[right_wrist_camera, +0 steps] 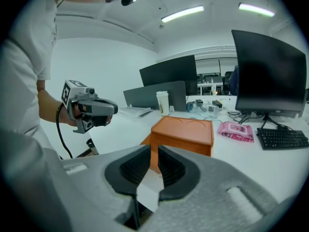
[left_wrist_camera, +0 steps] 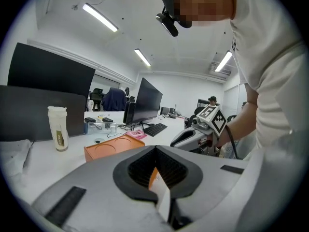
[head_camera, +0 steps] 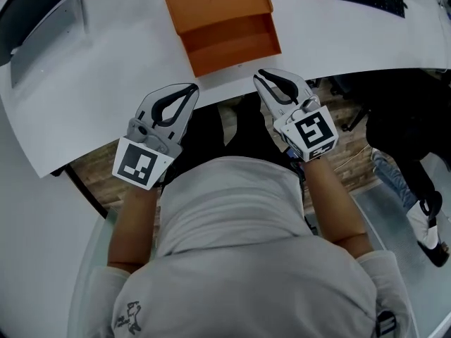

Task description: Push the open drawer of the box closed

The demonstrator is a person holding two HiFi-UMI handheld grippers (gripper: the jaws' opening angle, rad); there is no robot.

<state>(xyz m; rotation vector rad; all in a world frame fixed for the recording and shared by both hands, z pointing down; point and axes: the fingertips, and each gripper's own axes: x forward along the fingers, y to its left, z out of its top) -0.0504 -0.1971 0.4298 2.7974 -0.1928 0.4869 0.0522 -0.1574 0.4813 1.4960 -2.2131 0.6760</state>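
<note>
Beyond left tongs [head_camera: 192, 88] and right tongs [head_camera: 260, 74], orange box [head_camera: 217, 4], drawer [head_camera: 230, 45] open.

A: Orange box [head_camera: 215, 5] with its drawer [head_camera: 232, 44]: plastic or painted board?
B: Hard to tell which. Matt, smooth, even colour, no shine. Shallow round marks pressed in the lid.
A: And the table [head_camera: 106, 62]?
B: White, smooth, faintly glossy, like laminate.
A: Left gripper [head_camera: 192, 89] and right gripper [head_camera: 259, 74]?
B: Grey matt plastic shells, a little grainy. Black ribbed pads [right_wrist_camera: 135, 168], rubber-like and dull. Flat black-and-white print on the marker cube [head_camera: 313, 134].
A: Anything soft?
B: Plain grey cloth, matt, on the shirt [head_camera: 239, 217]. Glossy pink film on the pack [right_wrist_camera: 235, 131]. Cloudy plastic on the tumbler [left_wrist_camera: 58, 128].
</note>
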